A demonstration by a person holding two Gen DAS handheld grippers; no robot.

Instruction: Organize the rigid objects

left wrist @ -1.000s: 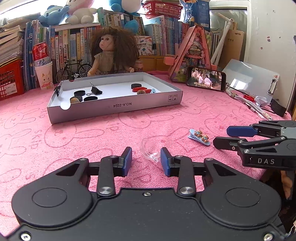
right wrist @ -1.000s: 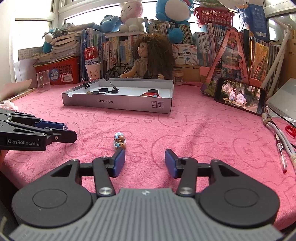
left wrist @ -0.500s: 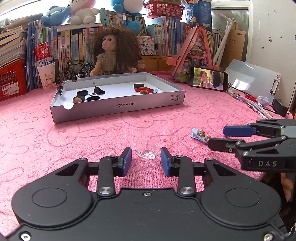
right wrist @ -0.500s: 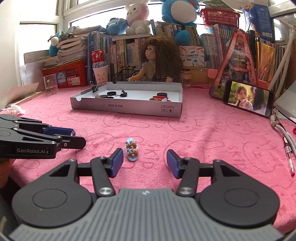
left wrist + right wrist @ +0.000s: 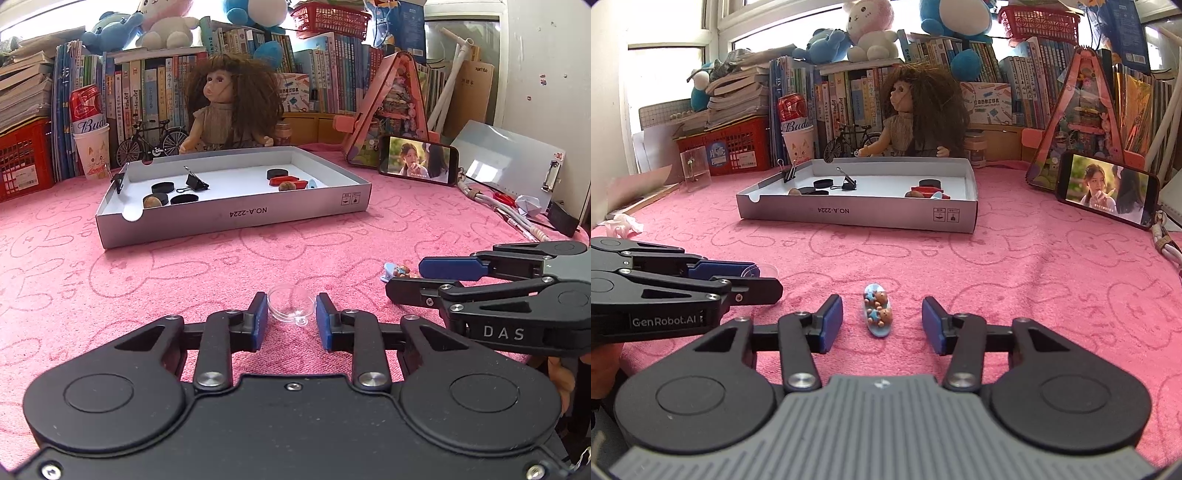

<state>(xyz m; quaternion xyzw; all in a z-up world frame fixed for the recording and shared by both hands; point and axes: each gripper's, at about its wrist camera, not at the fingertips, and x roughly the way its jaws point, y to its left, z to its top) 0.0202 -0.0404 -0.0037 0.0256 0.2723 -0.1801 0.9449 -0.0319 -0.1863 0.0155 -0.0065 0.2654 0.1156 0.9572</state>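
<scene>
Left wrist: left hand-held gripper (image 5: pixel 291 315) now straddles clear cup (image 5: pixel 291 305), unclenched | right hand-held gripper (image 5: pixel 882 323) now brackets bear clip (image 5: pixel 878 309), unclenched | both pickups ready.

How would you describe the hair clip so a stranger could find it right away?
On the pink cloth, nearer than the white tray, it lies between the right gripper fingers. The hair clip is pale blue with tiny bears on top.
</scene>
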